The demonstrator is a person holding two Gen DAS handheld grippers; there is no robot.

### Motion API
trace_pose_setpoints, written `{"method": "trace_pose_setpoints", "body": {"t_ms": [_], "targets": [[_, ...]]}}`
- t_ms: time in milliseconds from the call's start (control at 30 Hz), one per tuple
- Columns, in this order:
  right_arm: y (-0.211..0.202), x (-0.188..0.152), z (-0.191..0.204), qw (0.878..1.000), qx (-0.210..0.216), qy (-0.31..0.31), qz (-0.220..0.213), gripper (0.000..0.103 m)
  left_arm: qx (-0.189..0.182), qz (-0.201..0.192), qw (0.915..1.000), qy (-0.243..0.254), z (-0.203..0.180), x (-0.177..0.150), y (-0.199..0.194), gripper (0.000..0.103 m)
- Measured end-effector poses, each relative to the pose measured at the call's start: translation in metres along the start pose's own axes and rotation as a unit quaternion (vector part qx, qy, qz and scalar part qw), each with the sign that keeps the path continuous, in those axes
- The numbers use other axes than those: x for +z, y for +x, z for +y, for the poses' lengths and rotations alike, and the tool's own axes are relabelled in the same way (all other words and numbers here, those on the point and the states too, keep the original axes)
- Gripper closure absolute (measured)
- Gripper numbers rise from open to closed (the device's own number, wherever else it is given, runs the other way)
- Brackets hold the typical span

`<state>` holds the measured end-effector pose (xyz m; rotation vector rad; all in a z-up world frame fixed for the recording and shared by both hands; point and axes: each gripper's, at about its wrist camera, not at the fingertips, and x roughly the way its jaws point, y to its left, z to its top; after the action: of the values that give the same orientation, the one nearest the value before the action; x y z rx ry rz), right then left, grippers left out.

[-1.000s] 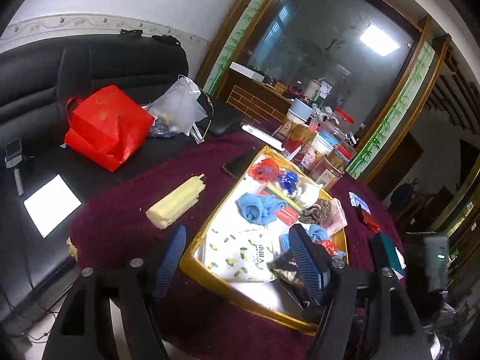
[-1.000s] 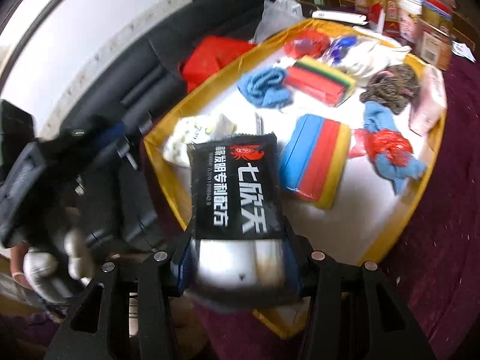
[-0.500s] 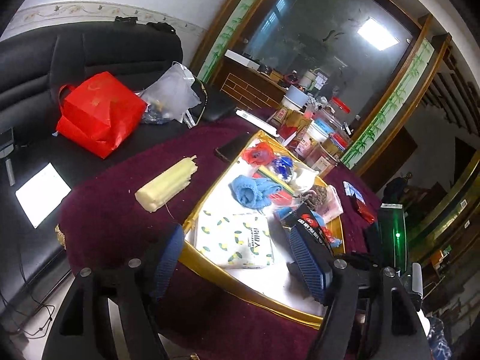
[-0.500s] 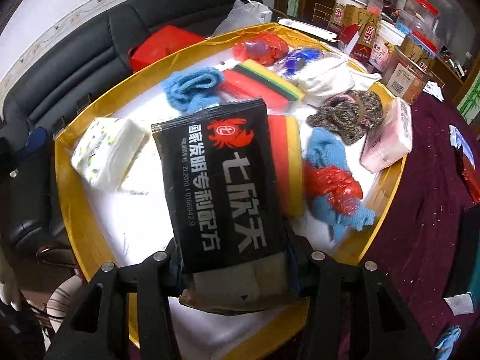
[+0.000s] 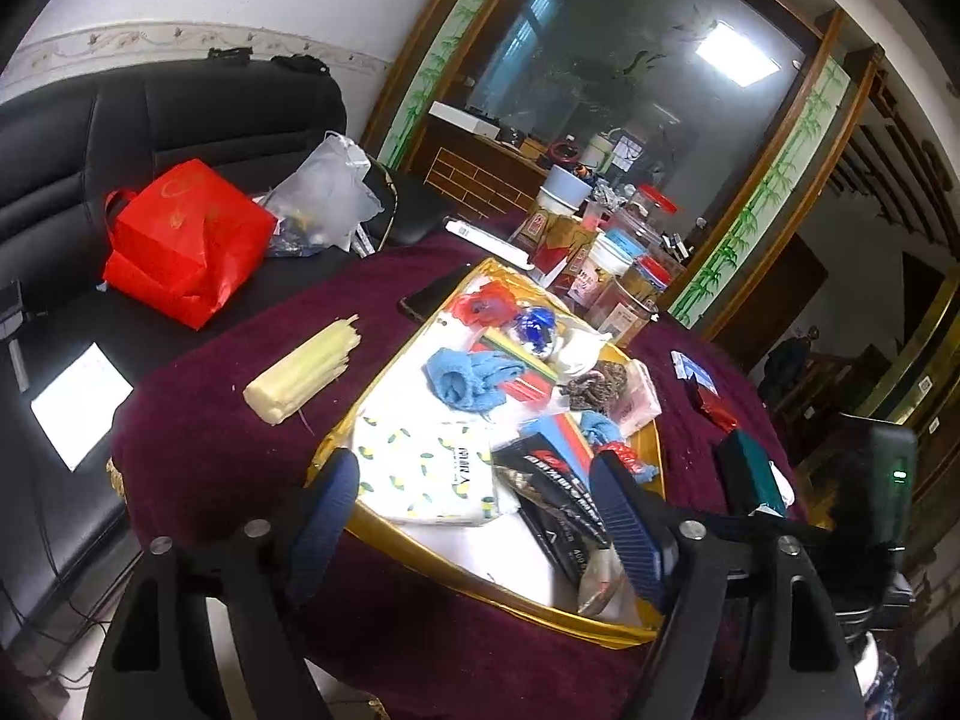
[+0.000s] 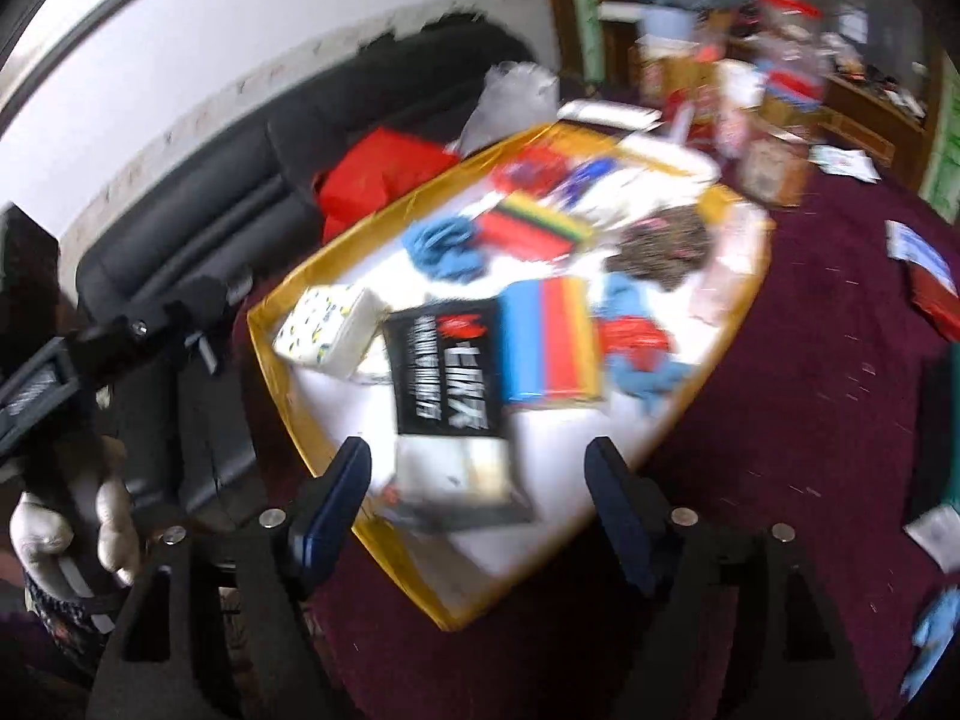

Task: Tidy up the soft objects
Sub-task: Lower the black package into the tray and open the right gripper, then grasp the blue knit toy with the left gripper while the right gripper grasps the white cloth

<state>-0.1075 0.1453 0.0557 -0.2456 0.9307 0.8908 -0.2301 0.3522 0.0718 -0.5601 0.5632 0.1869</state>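
A gold-rimmed tray (image 5: 480,576) on the maroon tablecloth holds soft things: a lemon-print tissue pack (image 5: 426,474), a blue sock (image 5: 474,375), striped sponges (image 6: 549,342) and a black packet (image 5: 558,492). In the blurred right wrist view the black packet (image 6: 447,372) lies flat in the tray (image 6: 282,372) beside the tissue pack (image 6: 327,330). My right gripper (image 6: 474,510) is just behind the packet's near end, jaws opening, pads off it. My left gripper (image 5: 477,519) hovers over the tray's near rim, jaws opening, with nothing held.
A bundle of pale yellow candles (image 5: 306,369) lies on the cloth left of the tray, a dark phone (image 5: 432,300) at its far corner. Jars and boxes (image 5: 624,276) crowd the back. A red bag (image 5: 180,240) sits on the black sofa. A dark green box (image 5: 750,474) lies right.
My right gripper let go of the black packet, which now lies in the tray, and pulled back and up. The left jaws spread a little wider.
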Motion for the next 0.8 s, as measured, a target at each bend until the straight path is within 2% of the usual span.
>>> {"method": "trace_pose_setpoints", "body": {"t_ms": [100,300,400,467,633,800], "targets": [[-0.032,-0.015,-0.021,0.998,-0.032,0.026,-0.041,0.025,-0.003,-0.002,1.0,0.009,-0.012,-0.003,-0.002,0.007],[-0.095,-0.066,-0.102,0.983,-0.1,0.117,-0.095,0.022,-0.037,0.014,0.9984,0.041,-0.045,-0.012,0.0,0.006],[-0.124,-0.097,-0.15,0.969,-0.135,0.178,-0.107,0.022,-0.062,0.029,0.9956,0.063,-0.067,-0.019,0.004,0.006],[-0.146,-0.126,-0.184,0.955,-0.157,0.227,-0.111,0.022,-0.078,0.042,0.9929,0.08,-0.083,-0.025,0.008,0.006],[-0.187,-0.175,-0.235,0.926,-0.203,0.295,-0.123,0.022,-0.117,0.087,0.9834,0.108,-0.124,-0.043,0.024,0.006],[-0.205,-0.202,-0.267,0.908,-0.198,0.343,-0.135,0.022,-0.137,0.129,0.973,0.133,-0.158,-0.065,0.039,0.006]]}}
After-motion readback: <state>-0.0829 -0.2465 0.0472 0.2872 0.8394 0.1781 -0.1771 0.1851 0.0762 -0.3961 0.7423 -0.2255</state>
